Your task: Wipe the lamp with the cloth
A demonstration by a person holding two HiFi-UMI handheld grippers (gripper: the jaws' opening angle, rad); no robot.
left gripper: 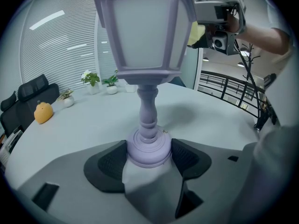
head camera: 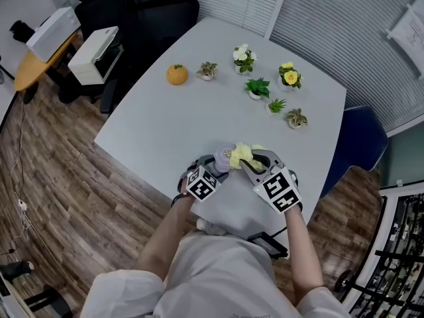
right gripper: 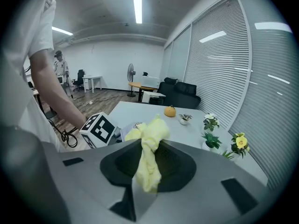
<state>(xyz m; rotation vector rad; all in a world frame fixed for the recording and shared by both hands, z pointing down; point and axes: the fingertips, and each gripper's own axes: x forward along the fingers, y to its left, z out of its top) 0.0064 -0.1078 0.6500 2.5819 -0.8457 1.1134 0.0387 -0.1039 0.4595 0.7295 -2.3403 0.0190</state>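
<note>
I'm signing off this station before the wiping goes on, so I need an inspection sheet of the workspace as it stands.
Surface: pale grey table; the job sits at its near edge.
Job's things: lilac lamp, upright; yellow cloth, held up beside the lamp's shade.
Clutter: orange ornament and small potted plants along the far side.
Grippers: left gripper, jaws closed on the lamp's base; right gripper, jaws closed on the cloth.
Cables: thin cable on the wooden floor at left.
Surroundings: black chairs, white boxes, window blinds.
</note>
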